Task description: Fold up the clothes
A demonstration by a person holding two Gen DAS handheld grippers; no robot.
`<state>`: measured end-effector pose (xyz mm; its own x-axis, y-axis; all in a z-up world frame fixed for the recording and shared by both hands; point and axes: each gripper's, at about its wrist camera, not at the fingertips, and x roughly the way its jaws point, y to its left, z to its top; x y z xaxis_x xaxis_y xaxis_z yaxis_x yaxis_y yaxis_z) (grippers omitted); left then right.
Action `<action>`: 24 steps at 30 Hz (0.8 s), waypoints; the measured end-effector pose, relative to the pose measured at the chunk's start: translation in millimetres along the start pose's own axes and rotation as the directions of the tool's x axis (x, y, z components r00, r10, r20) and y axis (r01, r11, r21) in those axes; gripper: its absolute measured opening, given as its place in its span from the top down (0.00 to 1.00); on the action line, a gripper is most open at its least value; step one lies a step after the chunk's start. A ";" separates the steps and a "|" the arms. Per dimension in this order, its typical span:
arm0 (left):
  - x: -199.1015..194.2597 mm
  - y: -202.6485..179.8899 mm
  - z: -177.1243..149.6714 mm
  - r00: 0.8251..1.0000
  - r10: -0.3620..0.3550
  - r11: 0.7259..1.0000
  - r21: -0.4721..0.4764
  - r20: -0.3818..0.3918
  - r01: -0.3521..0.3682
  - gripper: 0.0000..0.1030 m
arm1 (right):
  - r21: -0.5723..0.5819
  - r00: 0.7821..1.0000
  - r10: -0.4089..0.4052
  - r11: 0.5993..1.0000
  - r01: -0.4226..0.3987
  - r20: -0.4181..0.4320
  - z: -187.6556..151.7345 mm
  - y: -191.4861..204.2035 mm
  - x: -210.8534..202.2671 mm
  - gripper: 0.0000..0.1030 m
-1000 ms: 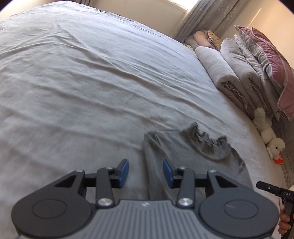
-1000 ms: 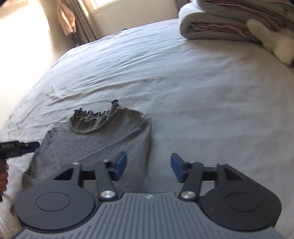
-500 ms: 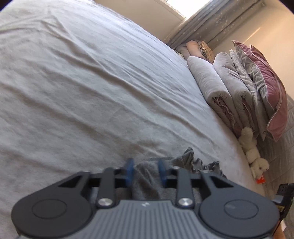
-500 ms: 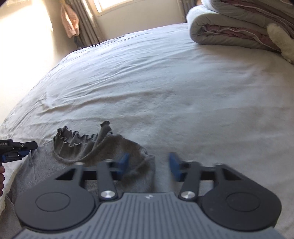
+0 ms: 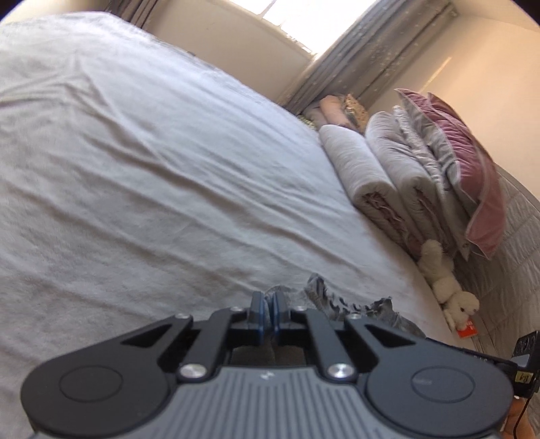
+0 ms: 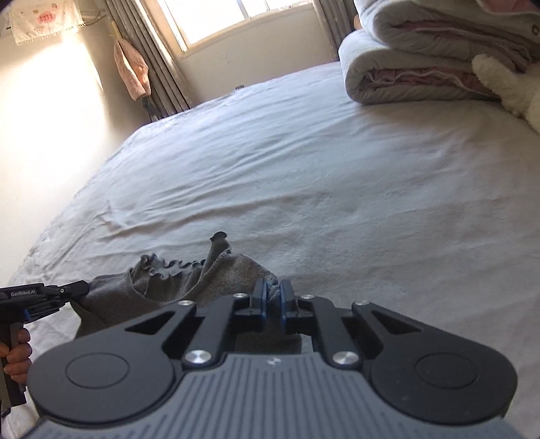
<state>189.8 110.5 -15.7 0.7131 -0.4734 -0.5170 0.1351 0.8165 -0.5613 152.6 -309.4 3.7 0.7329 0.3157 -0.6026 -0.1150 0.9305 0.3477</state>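
Note:
A grey garment with a ruffled neckline (image 6: 168, 280) lies on the white bed sheet (image 6: 337, 202), near the front edge. My right gripper (image 6: 274, 292) is shut on its right shoulder corner. My left gripper (image 5: 268, 302) is shut on the other shoulder corner; the garment (image 5: 337, 302) shows just beyond its fingers. The left gripper also shows at the left of the right wrist view (image 6: 79, 288), touching the cloth. Most of the garment is hidden under the gripper bodies.
Rolled quilts (image 5: 388, 189) and a pink pillow (image 5: 472, 175) are stacked along the right side of the bed, with a white plush toy (image 5: 445, 283) beside them. Curtains and a window (image 6: 229, 20) stand beyond the far edge. The sheet stretches wide ahead.
Both grippers came down onto the garment's shoulder corners and closed on the cloth; a second ago both were open above it.

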 end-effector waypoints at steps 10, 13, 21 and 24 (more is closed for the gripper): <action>-62.7 -15.4 -39.5 0.998 -0.066 0.990 0.127 -0.013 0.067 0.95 | -0.049 0.999 0.003 0.999 -0.001 0.038 -30.1 20.6 -61.0 0.91; -78.1 -11.2 -59.7 0.997 -0.072 0.985 0.156 -0.037 0.076 0.95 | -0.087 0.999 -0.008 0.996 0.011 0.037 -48.7 26.5 -76.3 0.91; -89.7 -5.4 -107.0 0.992 -0.026 0.971 0.232 -0.122 0.054 0.95 | -0.141 0.999 -0.041 0.989 0.041 -0.003 -98.3 32.6 -94.0 0.92; -85.0 -9.1 -120.1 0.988 0.017 0.956 0.292 -0.152 0.029 0.95 | -0.131 0.998 -0.056 0.990 0.052 -0.025 -115.6 29.7 -90.6 0.92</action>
<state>45.3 103.7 -44.3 0.6028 -0.5042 -0.6185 0.3506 0.8636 -0.3623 5.2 -288.9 -14.4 0.7212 0.2678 -0.6389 -0.1632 0.9620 0.2190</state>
